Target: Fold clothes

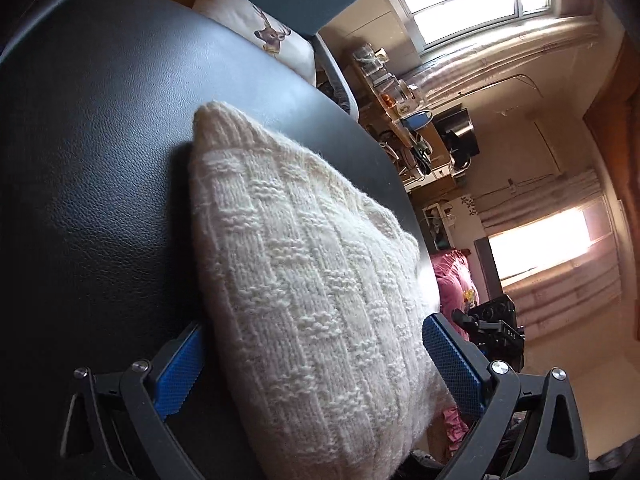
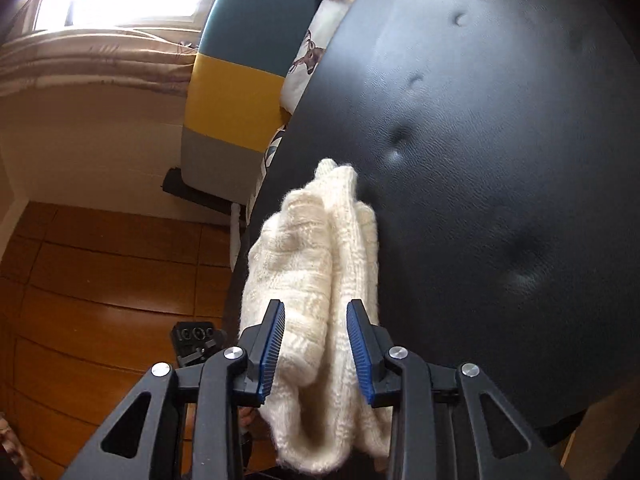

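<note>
A folded cream knit sweater [image 1: 304,272] lies on the black leather-look table [image 1: 100,140], near its edge. In the left wrist view my left gripper [image 1: 316,364] is open wide and straddles the near end of the sweater, with one blue pad [image 1: 180,368] on each side of it. From the right wrist, the sweater [image 2: 316,248] shows as a thick bundle of layers along the table [image 2: 500,160] rim. My right gripper [image 2: 316,344] is shut on that bundle, both blue pads [image 2: 274,344] pressing into the knit.
A teal, yellow and grey chair back [image 2: 240,80] and a white deer-print cushion [image 1: 276,36] stand past the table's far side. Wooden floor [image 2: 100,272] lies beside the table. Pink fabric [image 1: 452,288] and a cluttered shelf [image 1: 404,120] sit off the table's edge.
</note>
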Action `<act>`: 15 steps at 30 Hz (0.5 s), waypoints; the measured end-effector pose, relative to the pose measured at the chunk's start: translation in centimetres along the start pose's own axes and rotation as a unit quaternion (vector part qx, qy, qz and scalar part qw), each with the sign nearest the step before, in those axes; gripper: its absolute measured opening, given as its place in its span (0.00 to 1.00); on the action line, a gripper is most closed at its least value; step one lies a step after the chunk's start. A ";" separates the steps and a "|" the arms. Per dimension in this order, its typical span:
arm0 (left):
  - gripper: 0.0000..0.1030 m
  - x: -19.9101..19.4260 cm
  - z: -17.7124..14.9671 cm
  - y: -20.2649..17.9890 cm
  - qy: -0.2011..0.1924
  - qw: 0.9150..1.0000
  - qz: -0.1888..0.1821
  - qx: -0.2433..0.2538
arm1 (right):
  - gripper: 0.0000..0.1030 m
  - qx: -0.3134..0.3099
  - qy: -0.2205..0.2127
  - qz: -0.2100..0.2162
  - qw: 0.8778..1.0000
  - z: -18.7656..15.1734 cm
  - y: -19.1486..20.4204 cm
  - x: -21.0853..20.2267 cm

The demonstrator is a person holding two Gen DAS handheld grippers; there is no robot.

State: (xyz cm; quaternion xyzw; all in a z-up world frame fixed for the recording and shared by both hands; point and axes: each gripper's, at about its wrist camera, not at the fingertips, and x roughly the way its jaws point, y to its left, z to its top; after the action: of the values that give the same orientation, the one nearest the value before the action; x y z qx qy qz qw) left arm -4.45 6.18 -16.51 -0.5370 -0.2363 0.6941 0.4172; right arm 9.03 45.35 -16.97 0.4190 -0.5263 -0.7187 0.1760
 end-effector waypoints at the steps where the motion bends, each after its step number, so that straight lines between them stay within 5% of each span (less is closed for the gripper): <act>1: 1.00 0.5 0.1 -0.1 0.005 1.000 0.004 0.000 | 0.33 0.006 0.006 0.005 1.000 -0.1 -0.2 0.3; 6: 1.00 1.2 0.5 -0.7 0.017 1.000 0.012 0.008 | 0.35 0.035 0.055 -0.017 0.998 -0.3 -1.8 2.6; 12: 1.00 1.6 0.9 -0.9 0.026 1.000 0.012 0.011 | 0.37 0.086 0.060 0.006 0.994 -1.2 -3.8 2.5; 15: 1.00 1.7 0.9 -0.9 0.028 0.999 0.014 0.012 | 0.39 0.131 0.055 0.081 0.986 -0.7 -4.7 3.5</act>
State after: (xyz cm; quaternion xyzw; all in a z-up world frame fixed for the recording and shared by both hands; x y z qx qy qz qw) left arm -5.14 8.16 -16.43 -0.5544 -0.2089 0.6876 0.4198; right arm 8.48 44.32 -22.77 0.4332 -0.6377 -0.6025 0.2064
